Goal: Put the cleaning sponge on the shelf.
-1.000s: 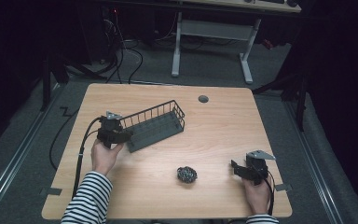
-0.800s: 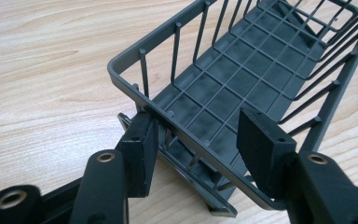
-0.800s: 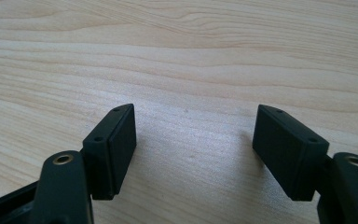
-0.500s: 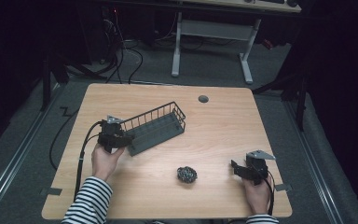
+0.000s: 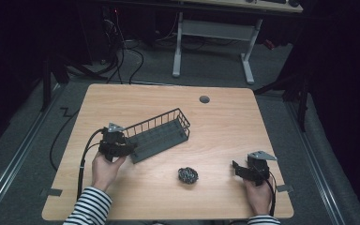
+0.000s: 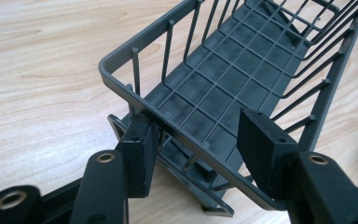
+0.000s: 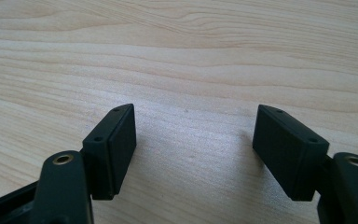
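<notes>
Wooden table (image 5: 225, 126) is carrying a grey wire basket (image 5: 161, 134), which has turned slightly since a second ago. Left gripper (image 6: 198, 140), jaws spread astride its end rim, is not yet pinching. Right gripper (image 5: 242, 169), well right of the basket beyond a dark scrubber (image 5: 187, 175), is idling wide open.

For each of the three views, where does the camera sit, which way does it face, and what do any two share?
High view: overhead, facing forward and down on the table; both hands and forearms enter below.
Left gripper view: rides the left gripper, its fingers straddling the basket rim.
Right gripper view: rides the right gripper, facing bare tabletop, fingers apart.
Shared: the basket appears in the high and left gripper views.
</notes>
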A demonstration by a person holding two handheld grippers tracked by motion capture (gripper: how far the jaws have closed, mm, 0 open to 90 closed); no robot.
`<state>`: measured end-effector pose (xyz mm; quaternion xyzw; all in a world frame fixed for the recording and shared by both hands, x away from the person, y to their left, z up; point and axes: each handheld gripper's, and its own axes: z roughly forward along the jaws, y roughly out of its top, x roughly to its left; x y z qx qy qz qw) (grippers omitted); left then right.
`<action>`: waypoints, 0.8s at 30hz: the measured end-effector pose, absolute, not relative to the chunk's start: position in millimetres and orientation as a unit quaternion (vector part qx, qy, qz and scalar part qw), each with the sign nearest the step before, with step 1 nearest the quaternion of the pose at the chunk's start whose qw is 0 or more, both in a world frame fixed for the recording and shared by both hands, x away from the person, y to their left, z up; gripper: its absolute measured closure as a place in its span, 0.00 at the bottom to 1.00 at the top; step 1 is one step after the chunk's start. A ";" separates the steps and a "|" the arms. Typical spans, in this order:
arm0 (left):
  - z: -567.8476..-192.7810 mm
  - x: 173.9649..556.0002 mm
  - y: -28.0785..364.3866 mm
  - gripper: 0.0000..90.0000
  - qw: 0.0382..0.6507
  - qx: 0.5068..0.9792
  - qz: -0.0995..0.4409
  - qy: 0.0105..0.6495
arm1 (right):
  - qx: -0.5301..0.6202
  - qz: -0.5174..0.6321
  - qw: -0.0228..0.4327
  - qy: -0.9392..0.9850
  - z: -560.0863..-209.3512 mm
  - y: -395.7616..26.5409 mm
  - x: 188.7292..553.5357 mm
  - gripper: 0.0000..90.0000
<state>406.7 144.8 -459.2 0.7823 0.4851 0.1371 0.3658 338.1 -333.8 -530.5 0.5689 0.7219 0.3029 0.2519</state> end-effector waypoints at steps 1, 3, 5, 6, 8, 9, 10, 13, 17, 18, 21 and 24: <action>-459.2 405.2 144.6 0.54 0.366 0.783 0.135 0.484 | 0.569 0.303 0.252 0.722 -530.5 -333.8 338.1 0.34; -459.5 402.2 143.9 0.54 0.368 0.784 0.129 0.483 | 0.569 0.303 0.252 0.722 -530.5 -333.8 338.1 0.34; -459.5 399.2 143.0 0.54 0.369 0.785 0.127 0.481 | 0.569 0.303 0.252 0.722 -530.5 -333.8 338.1 0.34; -459.4 397.4 142.4 0.54 0.369 0.786 0.125 0.480 | 0.569 0.303 0.252 0.722 -530.5 -333.8 338.1 0.34; -459.5 393.9 141.4 0.54 0.370 0.787 0.122 0.479 | 0.569 0.303 0.252 0.722 -530.5 -333.8 338.1 0.34; -459.4 390.3 140.1 0.54 0.370 0.789 0.119 0.476 | 0.569 0.303 0.252 0.722 -530.5 -333.8 338.1 0.34; -459.4 390.3 140.1 0.54 0.370 0.789 0.119 0.476 | 0.569 0.303 0.252 0.722 -530.5 -333.8 338.1 0.34; -459.8 385.3 138.2 0.53 0.372 0.790 0.116 0.473 | 0.569 0.303 0.252 0.722 -530.5 -333.8 338.1 0.34; -459.8 381.2 137.2 0.53 0.373 0.792 0.112 0.470 | 0.569 0.303 0.252 0.722 -530.5 -333.8 338.1 0.34; -459.8 380.8 137.2 0.53 0.373 0.792 0.112 0.471 | 0.569 0.303 0.252 0.722 -530.5 -333.8 338.1 0.34; -460.0 381.3 137.5 0.53 0.374 0.791 0.113 0.471 | 0.569 0.303 0.252 0.722 -530.5 -333.8 338.1 0.34; -460.2 381.9 137.5 0.51 0.374 0.791 0.112 0.471 | 0.569 0.303 0.252 0.722 -530.5 -333.8 338.1 0.34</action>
